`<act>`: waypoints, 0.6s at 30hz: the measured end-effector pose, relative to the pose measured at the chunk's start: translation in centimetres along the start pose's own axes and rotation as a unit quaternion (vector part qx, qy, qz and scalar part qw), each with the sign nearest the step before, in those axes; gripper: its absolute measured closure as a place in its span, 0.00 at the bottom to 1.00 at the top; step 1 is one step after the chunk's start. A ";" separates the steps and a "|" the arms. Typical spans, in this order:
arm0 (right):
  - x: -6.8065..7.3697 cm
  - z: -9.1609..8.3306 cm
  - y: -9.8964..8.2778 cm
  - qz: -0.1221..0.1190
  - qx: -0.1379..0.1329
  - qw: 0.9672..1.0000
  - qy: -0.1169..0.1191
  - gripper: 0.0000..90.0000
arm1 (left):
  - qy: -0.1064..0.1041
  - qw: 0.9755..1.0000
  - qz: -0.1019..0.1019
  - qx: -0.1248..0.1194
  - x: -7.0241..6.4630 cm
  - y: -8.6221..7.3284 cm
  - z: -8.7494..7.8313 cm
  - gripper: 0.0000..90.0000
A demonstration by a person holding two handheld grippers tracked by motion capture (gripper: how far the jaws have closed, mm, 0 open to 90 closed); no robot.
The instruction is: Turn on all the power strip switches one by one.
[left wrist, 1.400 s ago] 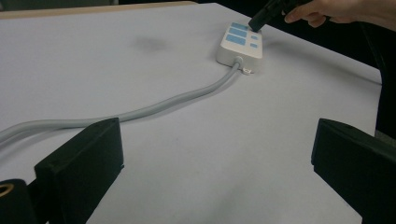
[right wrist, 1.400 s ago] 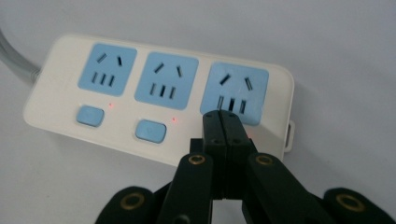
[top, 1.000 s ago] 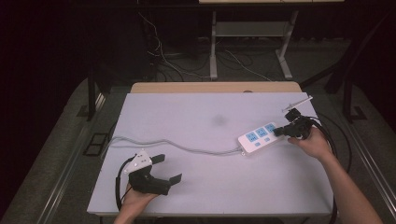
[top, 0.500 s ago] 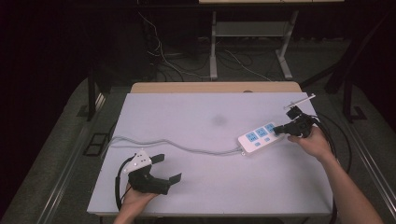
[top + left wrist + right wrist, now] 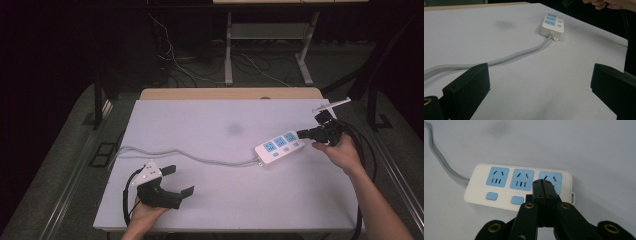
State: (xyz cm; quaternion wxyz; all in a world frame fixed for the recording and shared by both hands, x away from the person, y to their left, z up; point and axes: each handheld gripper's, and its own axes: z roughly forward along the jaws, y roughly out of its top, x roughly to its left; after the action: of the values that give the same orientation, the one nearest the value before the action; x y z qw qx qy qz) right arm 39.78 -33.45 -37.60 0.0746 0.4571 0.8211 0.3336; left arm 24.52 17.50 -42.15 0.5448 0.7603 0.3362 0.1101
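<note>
A white power strip [image 5: 279, 146] with three blue sockets and blue switches lies at the right of the white table [image 5: 210, 125]. Its grey cable [image 5: 200, 157] runs left across the top. My right gripper [image 5: 303, 134] is shut with nothing between its jaws. In the right gripper view its tips [image 5: 543, 183] hover over the strip [image 5: 499, 186], by the third socket. My left gripper [image 5: 179, 181] rests open at the near left, far from the strip. In the left gripper view, that gripper [image 5: 539, 75] frames bare table, with the cable [image 5: 519, 53] and strip [image 5: 552, 23] beyond.
A faint dark smudge [image 5: 234, 129] marks the table's middle. A wooden edge [image 5: 230, 93] runs along the back. Beyond it stand a metal frame [image 5: 229, 45] and loose floor cables [image 5: 175, 60]. The right gripper's black cable [image 5: 365, 150] hangs off the table's right side.
My right gripper has lifted slightly above the strip's right end, still shut. The left gripper has stayed where it was.
</note>
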 end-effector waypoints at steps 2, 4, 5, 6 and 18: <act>0.2 -0.4 0.0 0.001 -0.006 1.000 -0.001 1.00 | 0.000 1.000 -0.001 -0.002 0.0 0.0 0.0 0.01; 0.5 -0.9 -0.1 0.005 -0.014 1.000 0.003 1.00 | 0.000 1.000 -0.001 -0.003 0.0 0.0 0.0 0.01; 0.6 -1.1 -0.1 0.007 -0.019 1.000 0.003 0.98 | 0.000 1.000 -0.001 -0.003 0.0 0.0 0.0 0.01; 0.8 -1.4 -0.2 0.011 -0.026 1.000 0.005 0.94 | 0.000 1.000 -0.001 -0.004 0.0 0.0 0.0 0.01; 2.8 -3.6 -2.5 0.050 -0.096 0.994 0.004 0.33 | -0.001 1.000 -0.004 -0.009 -0.1 0.1 -0.2 0.01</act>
State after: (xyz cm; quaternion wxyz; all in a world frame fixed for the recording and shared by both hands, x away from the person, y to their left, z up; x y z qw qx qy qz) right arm 34.90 -33.81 -35.87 0.0977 0.4874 0.7615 0.4160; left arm 24.41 17.55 -42.01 0.5525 0.7540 0.3376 0.1104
